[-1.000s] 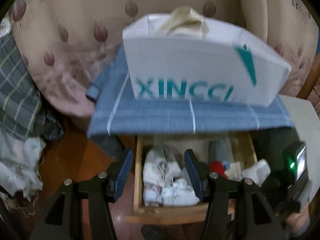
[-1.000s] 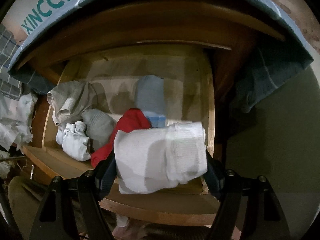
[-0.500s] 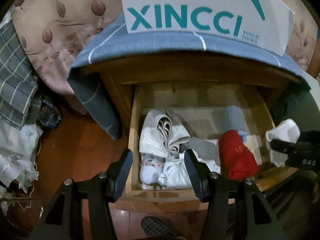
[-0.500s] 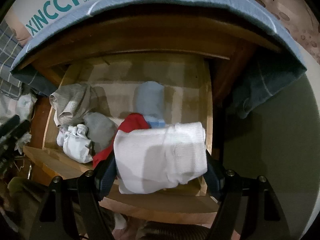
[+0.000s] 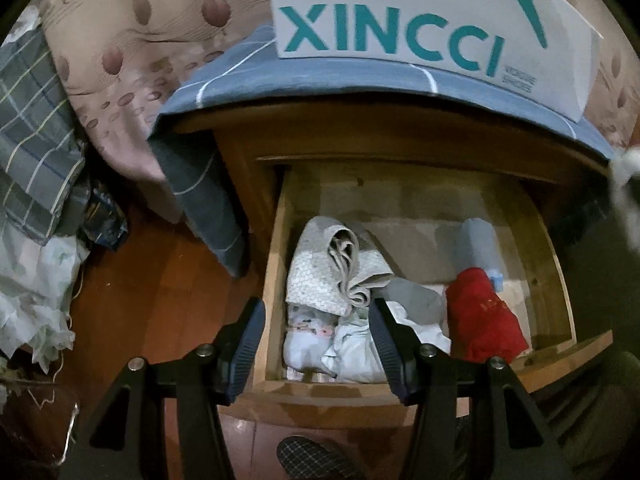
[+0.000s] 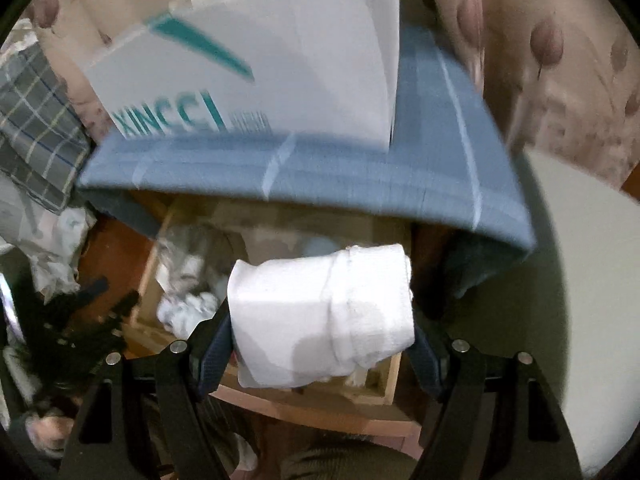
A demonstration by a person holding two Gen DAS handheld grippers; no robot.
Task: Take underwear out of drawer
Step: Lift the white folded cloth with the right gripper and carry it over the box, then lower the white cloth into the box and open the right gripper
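My right gripper (image 6: 322,340) is shut on a rolled white underwear bundle (image 6: 320,316), held up above the open wooden drawer (image 6: 384,394); the view is blurred by motion. In the left wrist view the drawer (image 5: 276,280) lies pulled out below my left gripper (image 5: 318,346), whose jaws stand open with nothing between them, just over the drawer's front left corner. Inside lie a grey patterned garment (image 5: 336,272), white pieces (image 5: 340,352), a grey piece (image 5: 416,300), a red piece (image 5: 480,320) and a light blue roll (image 5: 478,246). The white bundle shows blurred at the right edge (image 5: 628,184).
A white XINCCI shoe box (image 5: 420,12) sits on a blue cloth (image 5: 320,76) covering the cabinet top. Plaid and white fabrics (image 5: 36,152) pile on the left over a red-brown floor (image 5: 140,300). A slipper (image 5: 312,460) shows below the drawer. A floral curtain (image 6: 560,60) hangs behind.
My right gripper has risen out of the drawer with the white bundle, now level with the cabinet top. My left gripper sank toward the drawer during the first half second, then held still.
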